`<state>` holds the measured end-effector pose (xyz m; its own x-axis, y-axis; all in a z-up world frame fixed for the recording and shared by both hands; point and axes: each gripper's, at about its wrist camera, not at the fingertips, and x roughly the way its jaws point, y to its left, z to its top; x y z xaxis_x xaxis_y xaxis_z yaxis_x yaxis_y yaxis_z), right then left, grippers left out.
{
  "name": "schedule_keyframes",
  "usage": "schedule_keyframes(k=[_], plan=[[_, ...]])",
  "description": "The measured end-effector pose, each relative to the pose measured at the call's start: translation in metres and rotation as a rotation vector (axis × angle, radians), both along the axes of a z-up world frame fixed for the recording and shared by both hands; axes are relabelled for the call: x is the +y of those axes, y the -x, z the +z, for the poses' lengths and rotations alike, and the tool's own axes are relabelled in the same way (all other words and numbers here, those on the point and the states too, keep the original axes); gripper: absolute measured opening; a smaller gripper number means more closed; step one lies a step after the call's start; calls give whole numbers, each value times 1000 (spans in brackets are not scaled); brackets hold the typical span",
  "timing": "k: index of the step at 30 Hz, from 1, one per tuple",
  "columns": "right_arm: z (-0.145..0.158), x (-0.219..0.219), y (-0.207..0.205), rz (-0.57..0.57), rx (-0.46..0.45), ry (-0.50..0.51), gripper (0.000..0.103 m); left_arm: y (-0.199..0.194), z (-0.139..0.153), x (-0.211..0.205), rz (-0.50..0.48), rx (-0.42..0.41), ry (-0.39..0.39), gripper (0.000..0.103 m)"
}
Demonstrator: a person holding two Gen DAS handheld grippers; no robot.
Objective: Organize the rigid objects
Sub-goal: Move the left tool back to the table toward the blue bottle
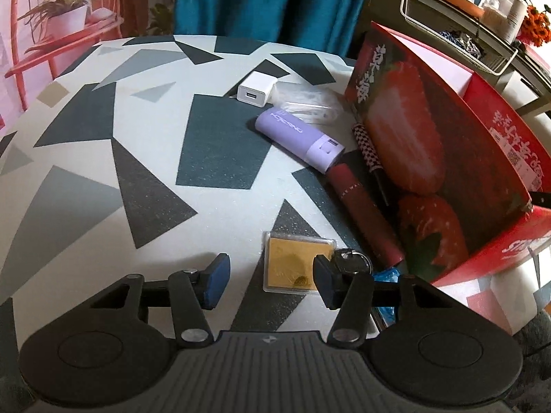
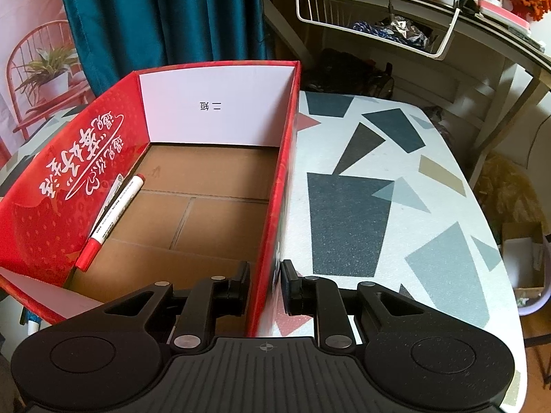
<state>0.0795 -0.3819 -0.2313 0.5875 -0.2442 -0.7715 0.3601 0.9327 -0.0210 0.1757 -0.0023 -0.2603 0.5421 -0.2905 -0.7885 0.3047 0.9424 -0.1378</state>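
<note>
A gold card in a clear case (image 1: 292, 268) lies on the patterned table between the fingers of my left gripper (image 1: 268, 280), which stands open; the left pad is clear of the card. A key (image 1: 351, 261) sits by the right finger. Beyond lie a dark red tube (image 1: 365, 213), a checkered pen (image 1: 368, 148), a purple power bank (image 1: 299, 139), a bagged white cable (image 1: 310, 105) and a white charger (image 1: 253, 91). The red strawberry box (image 1: 430, 130) stands at the right. My right gripper (image 2: 266, 284) is shut on the box's right wall (image 2: 279, 179). A red-capped marker (image 2: 113, 213) lies inside.
A blue wrapper (image 1: 385, 275) lies by the box's near corner. The table top (image 2: 378, 206) stretches right of the box. Behind are a teal curtain (image 2: 155, 17), a white wire basket (image 2: 378, 24) under a cluttered shelf, and a red chair with a potted plant (image 1: 65, 10).
</note>
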Motion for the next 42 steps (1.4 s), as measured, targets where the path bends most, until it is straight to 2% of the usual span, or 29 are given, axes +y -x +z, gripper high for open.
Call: schedule_keyframes(k=[6, 9, 13, 21, 25, 30, 32, 34, 36, 38, 39, 42], plan=[[0, 0, 0, -3, -2, -2, 19, 0, 1, -7, -53, 13, 41, 57], [0, 0, 0, -1, 1, -1, 19, 6, -1, -18, -123, 11, 45, 66], [0, 1, 0, 3, 5, 4, 19, 13, -3, -34, -221, 5, 29, 66], [1, 0, -1, 12, 14, 12, 18, 16, -4, -47, -286, 12, 34, 67], [1, 0, -1, 12, 14, 12, 18, 23, -6, -55, -332, -9, -2, 70], [1, 0, -1, 12, 14, 12, 18, 32, -9, -68, -370, -81, -115, 72], [1, 0, -1, 12, 15, 13, 18, 30, -10, -66, -348, -99, -135, 69], [1, 0, -2, 12, 16, 13, 18, 25, -10, -64, -313, -124, -159, 50], [1, 0, -2, 12, 15, 13, 18, 17, -9, -58, -283, -126, -149, 47], [1, 0, -2, 12, 16, 14, 18, 11, -7, -55, -258, -131, -138, 33], [1, 0, -2, 13, 16, 14, 18, 7, -7, -53, -245, -135, -137, 30], [1, 0, -1, 12, 18, 16, 18, -3, -6, -50, -214, -129, -109, 30]])
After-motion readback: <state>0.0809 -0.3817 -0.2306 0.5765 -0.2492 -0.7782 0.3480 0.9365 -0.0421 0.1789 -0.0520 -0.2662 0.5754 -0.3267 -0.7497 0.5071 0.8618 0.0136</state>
